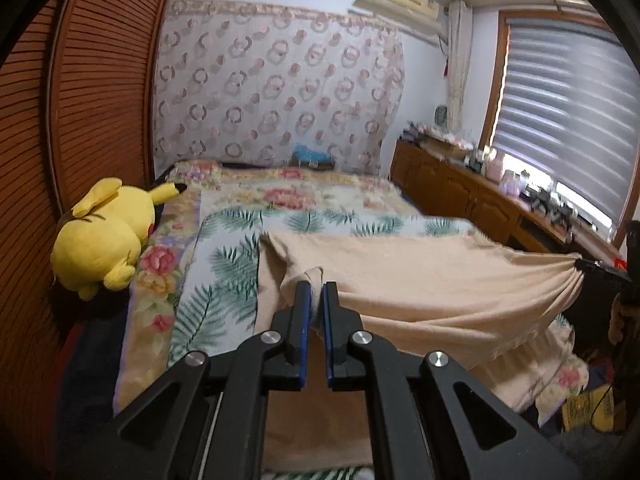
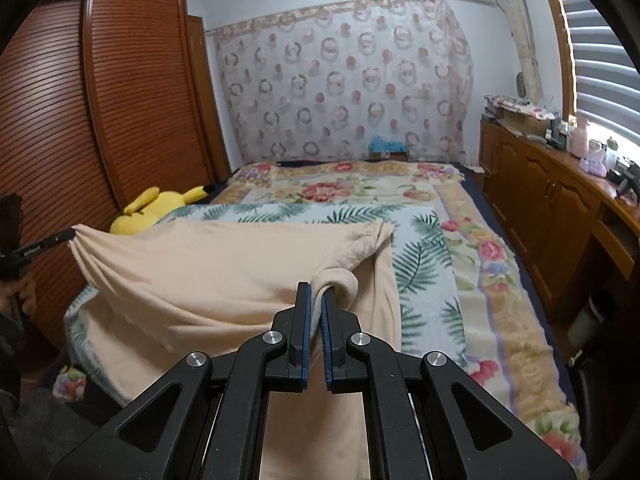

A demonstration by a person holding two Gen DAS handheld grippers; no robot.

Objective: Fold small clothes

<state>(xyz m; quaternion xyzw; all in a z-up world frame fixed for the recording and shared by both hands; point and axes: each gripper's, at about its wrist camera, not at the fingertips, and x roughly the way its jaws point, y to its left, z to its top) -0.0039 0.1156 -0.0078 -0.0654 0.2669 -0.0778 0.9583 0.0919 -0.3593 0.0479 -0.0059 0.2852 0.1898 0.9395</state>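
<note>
A beige garment (image 1: 420,280) hangs stretched above the bed between my two grippers. My left gripper (image 1: 316,286) is shut on one pinched edge of it, and the cloth drapes down under the fingers. In the right wrist view the same beige garment (image 2: 224,268) spreads to the left, and my right gripper (image 2: 316,288) is shut on a rolled fold of its edge. Each view shows the other gripper at its side: the right gripper (image 1: 580,264) at the far right, the left gripper (image 2: 70,234) at the far left, both pinching the cloth.
The bed carries a leaf-print sheet (image 2: 424,256) over a floral blanket (image 2: 500,308). A yellow plush toy (image 1: 104,236) lies at the bed's left edge by a slatted wooden wardrobe (image 1: 92,100). A wooden cabinet (image 2: 552,208) with clutter runs along the right wall.
</note>
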